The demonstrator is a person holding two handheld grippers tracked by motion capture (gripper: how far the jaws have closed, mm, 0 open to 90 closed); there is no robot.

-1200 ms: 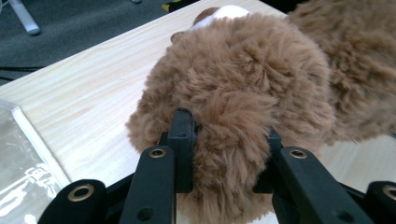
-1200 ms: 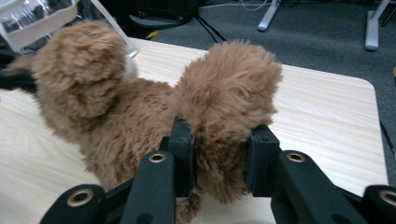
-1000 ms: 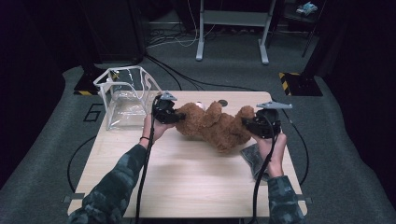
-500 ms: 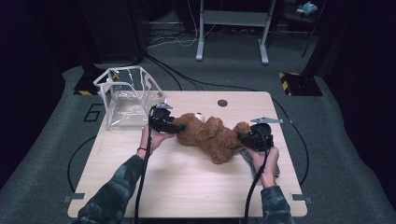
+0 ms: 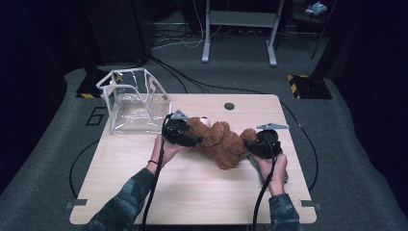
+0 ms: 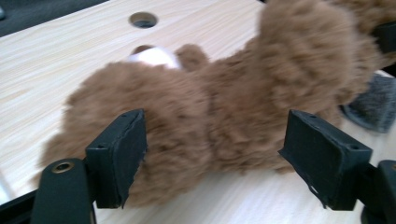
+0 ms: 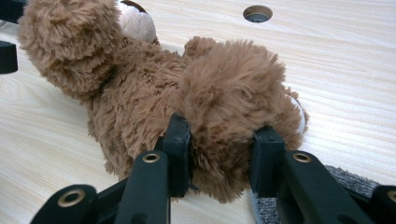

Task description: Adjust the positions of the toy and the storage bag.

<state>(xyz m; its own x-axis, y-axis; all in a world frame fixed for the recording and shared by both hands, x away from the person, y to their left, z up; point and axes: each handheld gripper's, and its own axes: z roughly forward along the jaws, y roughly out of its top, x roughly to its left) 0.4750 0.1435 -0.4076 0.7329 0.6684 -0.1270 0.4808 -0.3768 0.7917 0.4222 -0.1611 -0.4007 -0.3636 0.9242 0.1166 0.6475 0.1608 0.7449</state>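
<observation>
A: Right gripper view: the fluffy brown plush teddy bear (image 7: 154, 93) is seen lying on its side on the pale wooden counter (image 7: 336, 79), and one furry leg is pinched firmly between the jaws of the right hand-held gripper (image 7: 219, 154). How should the left side be handled?

B: In the left gripper view the jaws of the left hand-held gripper (image 6: 210, 154) are spread wide. They have just been opening, and the bear's body lies between them; fur brushes the left pad (image 6: 122, 154), but the right pad stands clear and nothing is squeezed. A fresh hold is judged to be needed.

A: Where should that hold be taken?

B: A thick part of the body near the head is preferred, so that more than loose fur is caught. The pads should be brought well around the stuffing before being closed.

A: And the surroundings?

B: In the high view, a clear plastic box with white edging (image 5: 136, 98) stands at the counter's far left corner, well apart from the bear. A piece of grey cloth (image 7: 345, 186) lies under the right hand-held gripper and should not be caught up. The right pinch should be kept until the left one is secure.
</observation>
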